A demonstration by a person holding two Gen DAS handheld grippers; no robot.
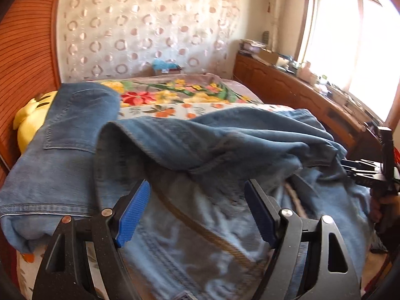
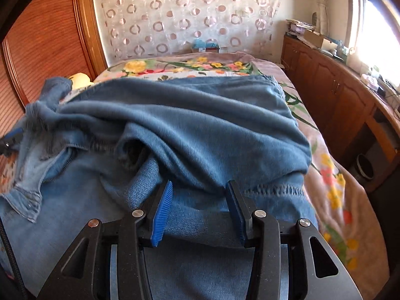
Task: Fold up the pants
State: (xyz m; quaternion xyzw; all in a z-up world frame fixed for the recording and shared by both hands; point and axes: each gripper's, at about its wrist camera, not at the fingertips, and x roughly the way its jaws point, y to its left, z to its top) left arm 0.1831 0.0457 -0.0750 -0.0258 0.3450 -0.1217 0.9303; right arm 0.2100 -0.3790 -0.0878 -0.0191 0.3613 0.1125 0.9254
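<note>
Both grippers look like the same build: the left gripper (image 1: 197,205) and the right gripper (image 2: 198,207) each have chunky matte black linkage arms with triangular cutouts and round silver pivot screws on top. The fingers carry bright blue ribbed pads (image 2: 162,215), kinda like rubber tread. Off to the left gripper's right side you can spot the other unit's black frame with a hand (image 1: 382,212) wrapped around the handle.
</note>
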